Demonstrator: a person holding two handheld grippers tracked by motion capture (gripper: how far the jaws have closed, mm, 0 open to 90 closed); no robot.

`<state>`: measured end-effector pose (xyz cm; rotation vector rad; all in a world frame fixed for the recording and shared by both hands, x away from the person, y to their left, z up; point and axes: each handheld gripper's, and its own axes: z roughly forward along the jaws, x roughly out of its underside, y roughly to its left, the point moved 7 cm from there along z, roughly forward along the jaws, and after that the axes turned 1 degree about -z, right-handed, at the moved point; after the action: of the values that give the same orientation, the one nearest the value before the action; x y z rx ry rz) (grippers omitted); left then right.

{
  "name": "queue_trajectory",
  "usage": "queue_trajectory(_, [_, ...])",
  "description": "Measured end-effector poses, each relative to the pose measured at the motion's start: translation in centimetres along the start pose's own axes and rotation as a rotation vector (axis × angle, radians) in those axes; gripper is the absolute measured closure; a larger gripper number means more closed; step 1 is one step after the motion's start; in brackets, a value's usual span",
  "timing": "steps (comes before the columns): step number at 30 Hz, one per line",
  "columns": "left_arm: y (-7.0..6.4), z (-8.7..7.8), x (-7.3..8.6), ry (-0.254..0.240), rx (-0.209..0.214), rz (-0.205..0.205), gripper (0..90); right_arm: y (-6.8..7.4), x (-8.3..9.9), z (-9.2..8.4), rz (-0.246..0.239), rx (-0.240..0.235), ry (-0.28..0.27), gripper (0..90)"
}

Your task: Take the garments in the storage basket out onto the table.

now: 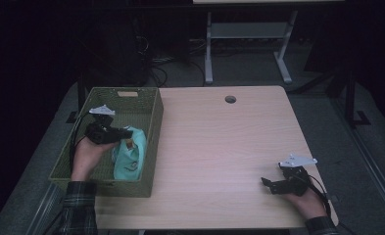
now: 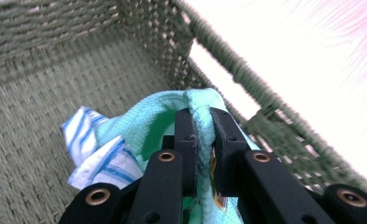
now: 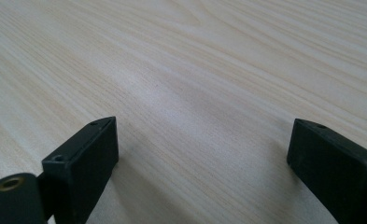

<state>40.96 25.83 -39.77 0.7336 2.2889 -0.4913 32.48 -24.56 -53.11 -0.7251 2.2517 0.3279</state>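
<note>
Because our left gripper (image 2: 201, 122) has its jaws pressed together on a raised fold of the mint-green cloth (image 2: 165, 116), the fabric hangs from that one pinched ridge rather than lying flat, which is how we would want it for lifting it out of the woven basket (image 1: 153, 128). The cloth sits inside the basket, against its right wall toward the near corner, and a blue-and-white striped cloth (image 2: 97, 154) lies bunched just beside it on the basket floor (touching it, as far as we can tell). In the high view our left hand (image 1: 84, 157) reaches in over the basket's near rim, forearm angled up from the near-left corner of the tabletop (image 1: 219, 147), with the left gripper pointing level toward the right wall. The basket itself occupies the left edge of the tabletop.

Our right gripper (image 3: 202, 151) rests apart from all this, jaws spread wide with nothing but bare wood between them. Our right hand (image 1: 307, 198) holds it low near the near-right corner of the tabletop, pointing leftward, which we judge to be a waiting pose.
</note>
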Motion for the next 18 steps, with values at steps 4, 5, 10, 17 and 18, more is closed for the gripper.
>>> queue_trajectory(4, [-0.2, -0.3, -0.7, -0.011, -0.008, 0.011, 81.3, 0.0, 0.0, 0.0, -0.001, 0.0, 0.0, 8.4])
queue_trajectory(5, [-0.3, -0.4, -0.8, -0.015, -0.009, 0.01, 81.4, 0.0, 0.0, 0.0, -0.002, 0.0, 0.001, 8.4])
queue_trajectory(10, [-0.2, -1.2, -1.6, -0.047, -0.007, 0.002, 81.7, 0.0, 0.0, 0.0, -0.006, -0.003, -0.001, 8.4])
queue_trajectory(17, [-0.3, -3.2, -3.1, -0.099, -0.015, 0.009, 81.8, 0.0, 0.0, 0.0, -0.005, -0.004, 0.0, 8.4])
queue_trajectory(18, [-0.3, -3.5, -3.3, -0.099, -0.017, 0.013, 81.8, 0.0, 0.0, 0.0, -0.006, -0.004, 0.0, 8.4])
